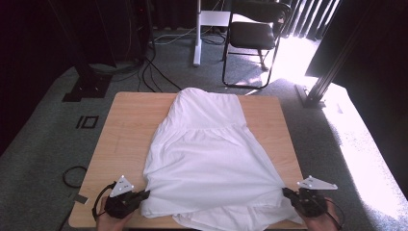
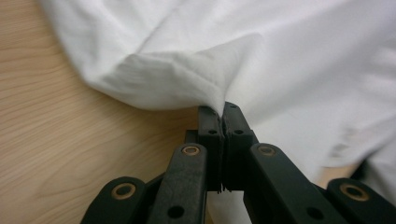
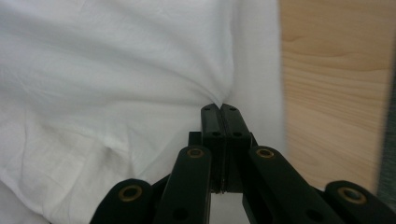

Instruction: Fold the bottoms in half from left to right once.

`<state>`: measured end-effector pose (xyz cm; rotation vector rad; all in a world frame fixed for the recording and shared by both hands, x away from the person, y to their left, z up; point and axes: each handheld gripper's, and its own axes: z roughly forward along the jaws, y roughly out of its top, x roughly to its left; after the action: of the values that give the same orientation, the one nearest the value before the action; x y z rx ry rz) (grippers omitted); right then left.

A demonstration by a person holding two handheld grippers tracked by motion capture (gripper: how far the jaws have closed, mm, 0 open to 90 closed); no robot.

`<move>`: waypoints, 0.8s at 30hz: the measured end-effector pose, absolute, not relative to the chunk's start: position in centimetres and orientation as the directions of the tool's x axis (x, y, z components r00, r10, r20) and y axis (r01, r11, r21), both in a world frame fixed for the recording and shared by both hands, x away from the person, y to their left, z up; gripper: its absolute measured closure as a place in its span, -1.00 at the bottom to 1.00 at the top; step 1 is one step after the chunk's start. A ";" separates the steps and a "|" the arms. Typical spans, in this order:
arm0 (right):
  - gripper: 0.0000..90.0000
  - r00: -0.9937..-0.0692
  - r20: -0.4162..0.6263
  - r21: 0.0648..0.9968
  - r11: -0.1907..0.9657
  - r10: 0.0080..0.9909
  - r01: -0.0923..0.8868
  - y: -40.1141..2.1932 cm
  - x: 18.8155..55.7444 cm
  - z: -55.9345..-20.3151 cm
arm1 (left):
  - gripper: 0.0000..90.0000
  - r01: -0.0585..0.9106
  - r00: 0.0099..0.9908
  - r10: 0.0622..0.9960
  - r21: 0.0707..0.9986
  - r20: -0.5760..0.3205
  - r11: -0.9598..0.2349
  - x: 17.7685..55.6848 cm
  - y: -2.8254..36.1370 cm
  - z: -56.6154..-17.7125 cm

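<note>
Dress [image 1: 207, 154], white, spread across a wooden table [image 1: 130, 120], waist end at 12 o'clock and hem at 6 o'clock, hanging a little over the near edge. The left gripper [image 1: 144, 195], at 7 o'clock of the table, has its jaws pressed fully together on the hem's left corner; in the left gripper view [image 2: 223, 112] a peak of cloth is pulled up into the closed tips, with bare wood at 9 o'clock of them. The right gripper [image 1: 285, 191], at 5 o'clock, is likewise clamped tight on the hem's right corner; in the right gripper view [image 3: 220, 108] the fabric gathers into creases at the tips, with the table's wood at 3 o'clock. The hem is drawn taut between the two. A chair [image 1: 255, 33] stands on the carpet beyond the table at 1 o'clock.
</note>
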<state>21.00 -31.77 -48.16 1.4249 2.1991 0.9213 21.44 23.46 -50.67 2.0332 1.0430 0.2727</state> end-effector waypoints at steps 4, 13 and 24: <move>1.00 -0.365 0.019 0.690 0.252 0.931 0.679 -33.3 20.1 -47.2 | 0.67 0.541 0.687 0.708 0.767 -0.165 -0.345 20.7 22.8 -50.4; 0.42 -0.334 0.032 0.576 0.255 0.942 0.776 -33.2 22.6 -51.6 | 0.06 0.557 0.597 0.796 0.765 -0.098 -0.324 23.0 22.8 -50.7; -0.01 -0.446 0.051 0.756 0.257 0.894 0.601 -29.1 31.7 -50.4 | -0.15 0.534 0.486 0.874 0.790 0.005 -0.301 32.7 21.5 -49.6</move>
<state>31.67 -29.05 -50.40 1.3622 2.1455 1.0243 32.69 21.53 -49.60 1.9799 1.1617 0.5745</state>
